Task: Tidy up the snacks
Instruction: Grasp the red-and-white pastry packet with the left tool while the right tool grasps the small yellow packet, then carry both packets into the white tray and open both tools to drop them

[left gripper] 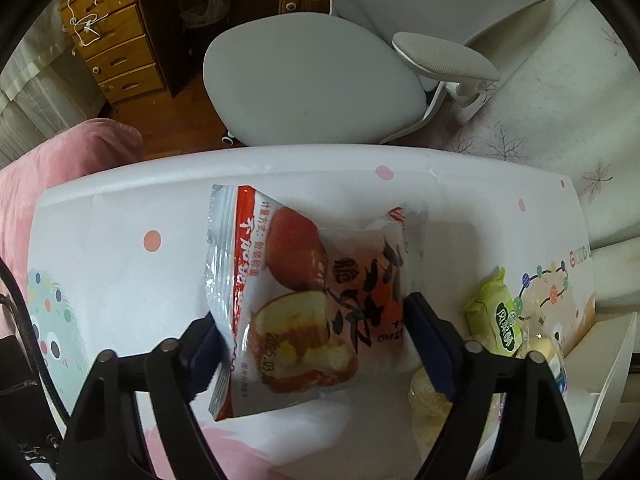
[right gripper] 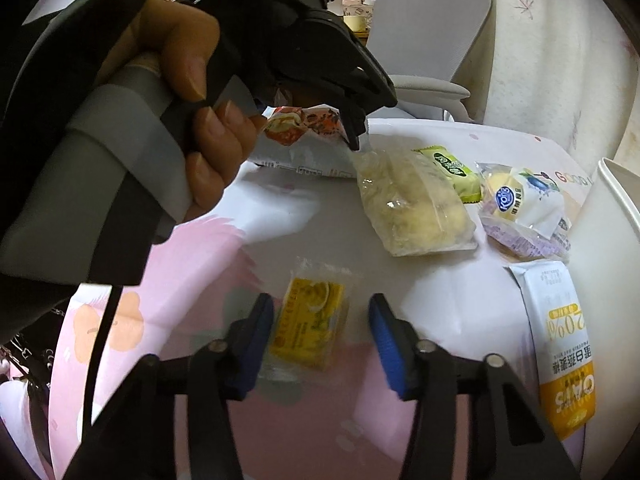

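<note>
A red-and-white cake packet (left gripper: 304,300) sits between the blue pads of my left gripper (left gripper: 312,332), which press on its two side edges. In the right wrist view the same packet (right gripper: 304,136) hangs tilted under a hand and the left gripper's fingers (right gripper: 354,136), just above the patterned tablecloth (right gripper: 200,260). A small yellow packet (right gripper: 308,320) lies flat on the cloth between the pads of my right gripper (right gripper: 320,340). The left pad is close beside it and the right pad stands clear of it, so this gripper is open.
Several more snacks lie to the right: a clear bag of yellow cake (right gripper: 416,204), a green packet (right gripper: 452,172), a white-and-blue packet (right gripper: 520,200) and an oat bar packet (right gripper: 560,340). A white container (right gripper: 608,220) stands at the table's right edge. A grey office chair (left gripper: 312,76) is beyond the table.
</note>
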Tool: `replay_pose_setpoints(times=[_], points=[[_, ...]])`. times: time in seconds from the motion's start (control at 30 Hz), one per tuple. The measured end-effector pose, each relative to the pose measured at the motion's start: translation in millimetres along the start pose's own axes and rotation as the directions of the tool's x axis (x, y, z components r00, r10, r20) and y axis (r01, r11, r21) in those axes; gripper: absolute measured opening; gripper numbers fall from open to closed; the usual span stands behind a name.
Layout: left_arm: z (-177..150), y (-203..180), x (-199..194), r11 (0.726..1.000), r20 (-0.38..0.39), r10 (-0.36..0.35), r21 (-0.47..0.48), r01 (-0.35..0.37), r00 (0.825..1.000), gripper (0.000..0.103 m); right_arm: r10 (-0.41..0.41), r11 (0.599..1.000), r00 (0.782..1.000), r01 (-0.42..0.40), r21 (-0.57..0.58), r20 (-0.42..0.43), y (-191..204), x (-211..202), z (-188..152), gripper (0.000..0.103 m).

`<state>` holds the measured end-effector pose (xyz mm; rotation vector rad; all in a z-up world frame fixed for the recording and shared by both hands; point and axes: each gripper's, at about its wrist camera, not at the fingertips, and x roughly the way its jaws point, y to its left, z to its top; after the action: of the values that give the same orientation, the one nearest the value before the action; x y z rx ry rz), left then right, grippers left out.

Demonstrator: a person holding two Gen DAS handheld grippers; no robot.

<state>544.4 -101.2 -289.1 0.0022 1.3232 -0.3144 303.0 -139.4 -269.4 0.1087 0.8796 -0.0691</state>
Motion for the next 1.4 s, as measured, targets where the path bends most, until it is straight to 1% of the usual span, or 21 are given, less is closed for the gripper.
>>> replay_pose_setpoints(times=[0.07,0.1,0.17,0.27,0.37,0.57,0.63,0.87,0.97,1.07,1.2,1.27,1.4], points=[[0,1,-2,1.000,0.006,-0.011,-0.008,0.011,1.000,0.074,-0.015,1.000,1.000,0.015,-0.013,-0.002,1,0,0,0.039],[-1,2,-3,1.000,0.003,-0.014,-0.015,0.014,1.000,0.073,-0.017,1.000,1.000,0.017,-0.017,-0.003,1,-1,-1,0.033],[-3,4,-5,0.999,0.002,-0.021,-0.028,0.021,1.000,0.071,-0.010,1.000,1.000,0.010,-0.020,-0.010,0,-1,-2,0.031],[-7,8,-9,0.999,0.009,-0.025,-0.043,0.026,1.000,0.067,-0.003,1.000,1.000,0.002,-0.019,-0.023,-2,-3,-2,0.030],[-12,13,-15,0.999,0.022,-0.014,-0.047,0.015,1.000,0.066,-0.004,1.000,0.999,0.003,-0.009,-0.042,-5,-5,-2,0.030],[-30,27,-33,0.997,0.050,-0.030,-0.067,0.034,0.998,0.065,-0.017,1.000,0.997,0.017,0.002,-0.073,-13,-11,-4,0.029],[-37,32,-40,0.997,0.048,-0.030,-0.068,0.033,0.998,0.065,-0.026,1.000,0.996,0.027,0.014,-0.086,-18,-15,-5,0.029],[-84,53,-70,0.996,0.028,-0.040,-0.075,0.042,0.999,0.066,-0.057,0.998,0.992,0.061,0.028,-0.109,-24,-37,-10,0.029],[-105,58,-82,0.998,0.018,-0.032,-0.055,0.033,0.999,0.066,-0.067,0.997,0.992,0.071,0.035,-0.111,-24,-53,-14,0.029],[-134,63,-98,0.999,0.007,-0.025,-0.027,0.026,1.000,0.066,-0.075,0.996,0.991,0.080,0.046,-0.113,-25,-69,-21,0.029],[-169,67,-119,0.999,-0.001,-0.044,-0.009,0.044,0.999,0.066,-0.087,0.993,0.989,0.095,0.064,-0.117,-28,-91,-31,0.029],[-187,66,-132,0.999,-0.004,-0.050,0.002,0.050,0.999,0.066,-0.094,0.992,0.989,0.103,0.077,-0.113,-28,-106,-40,0.029],[-227,64,-157,0.996,-0.001,-0.085,0.032,0.085,0.996,0.066,-0.112,0.988,0.989,0.121,0.094,-0.096,-26,-142,-60,0.029]])
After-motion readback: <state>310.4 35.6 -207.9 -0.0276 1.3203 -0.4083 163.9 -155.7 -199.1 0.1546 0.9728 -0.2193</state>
